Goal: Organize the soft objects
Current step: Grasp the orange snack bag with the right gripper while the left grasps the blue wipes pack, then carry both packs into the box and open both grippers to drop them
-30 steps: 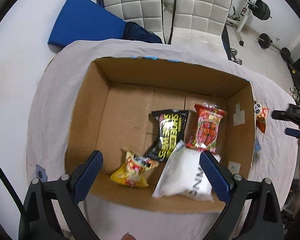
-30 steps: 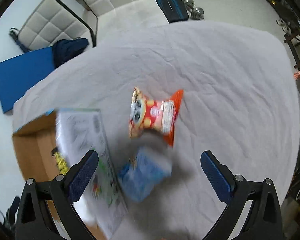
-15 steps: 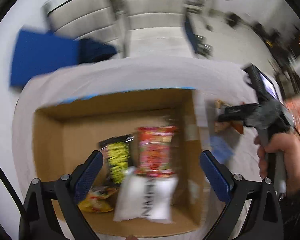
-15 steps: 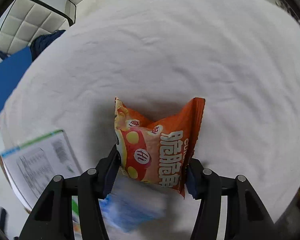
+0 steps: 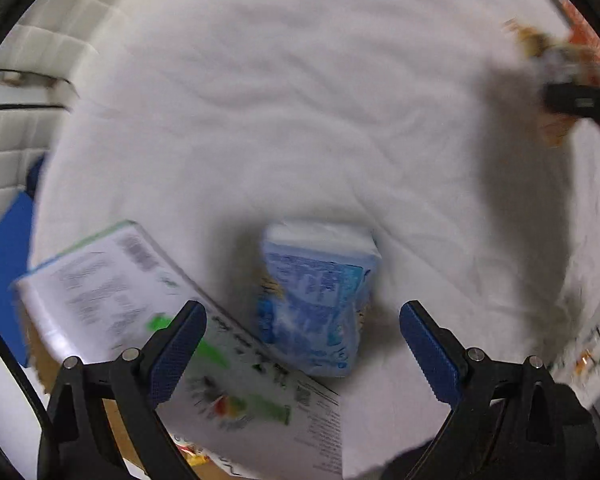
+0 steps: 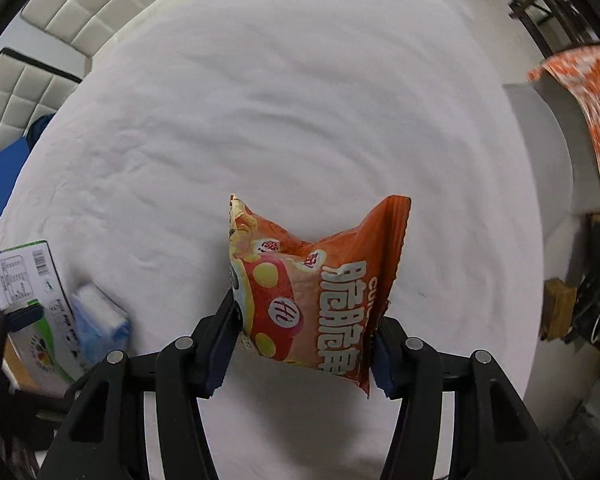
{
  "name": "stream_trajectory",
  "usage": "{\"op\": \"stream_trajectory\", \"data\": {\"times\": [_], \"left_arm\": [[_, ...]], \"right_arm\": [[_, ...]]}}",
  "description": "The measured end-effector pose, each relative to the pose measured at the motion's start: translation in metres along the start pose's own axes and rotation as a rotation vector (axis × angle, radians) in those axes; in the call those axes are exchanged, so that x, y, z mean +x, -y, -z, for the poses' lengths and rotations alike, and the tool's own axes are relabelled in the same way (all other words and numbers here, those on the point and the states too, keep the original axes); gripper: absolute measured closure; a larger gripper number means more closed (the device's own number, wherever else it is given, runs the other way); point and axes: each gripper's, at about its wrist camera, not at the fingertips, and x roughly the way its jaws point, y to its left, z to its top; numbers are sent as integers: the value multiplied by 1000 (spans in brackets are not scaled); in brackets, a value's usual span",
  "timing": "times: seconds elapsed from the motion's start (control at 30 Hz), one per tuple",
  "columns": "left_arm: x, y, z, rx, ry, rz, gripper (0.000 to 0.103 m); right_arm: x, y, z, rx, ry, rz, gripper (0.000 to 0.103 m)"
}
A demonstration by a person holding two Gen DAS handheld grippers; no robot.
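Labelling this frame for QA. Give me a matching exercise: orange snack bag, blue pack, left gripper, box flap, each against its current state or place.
Things:
1. orange snack bag
2. blue pack
3. left gripper
4. box flap

States:
A. jaws wide apart, holding nothing
B. white printed panel, left of the blue pack
C. clamped between the right gripper jaws
D. lying on the white cloth, ahead of the open jaws

Pairs: 1-C, 2-D, 3-A, 4-B

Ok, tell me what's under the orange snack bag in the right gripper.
Only the white tablecloth shows beneath the orange snack bag, gripped by the right gripper. The patch directly under it is hidden.
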Motion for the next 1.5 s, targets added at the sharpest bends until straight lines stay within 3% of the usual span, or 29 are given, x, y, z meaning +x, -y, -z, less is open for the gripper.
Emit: {"op": "stream_trajectory", "data": {"times": [0.13, 0.27, 0.3, 0.33, 0.37, 0.63, 0.7, 0.83, 0.97, 1.07, 1.1, 1.2, 1.33, 1.5], "left_arm": [[40, 2, -16, 11, -162, 47, 4], [66, 5, -22, -16, -236, 102, 10], [68, 4, -22, -27, -221, 87, 14], [65, 4, -24, -51, -186, 75, 31], [62, 4, -25, -79, -163, 98, 36], [41, 5, -29, -335, -30, 410, 41], [40, 10, -32, -359, -4, 375, 41], [39, 17, -36, -365, 33, 316, 38], [41, 24, -34, -403, 67, 338, 38], [45, 21, -6, -417, 91, 344, 41], [45, 17, 4, -422, 102, 343, 44], [37, 16, 23, -448, 130, 330, 55], [27, 12, 34, -482, 158, 355, 59], [1, 14, 52, -482, 213, 344, 59]], "right_arm": [[5, 17, 12, 17, -5, -6, 43], [16, 22, 14, 27, -20, -37, 43], [19, 23, 16, 26, -22, -48, 43], [21, 24, 18, 24, -24, -57, 43], [23, 25, 18, 19, -28, -69, 43], [45, 23, 18, -45, -53, -82, 42], [45, 18, 17, -52, -47, -62, 40], [39, 8, 17, -67, -21, -29, 17], [30, 6, 16, -51, -3, -54, 16], [36, 9, 10, -39, -17, -48, 16], [38, 8, 2, -34, -29, -40, 17], [52, 9, -3, -27, -53, -15, 42], [57, 0, -1, -14, -38, -4, 50], [46, -18, 10, -50, -22, -17, 50]]}}
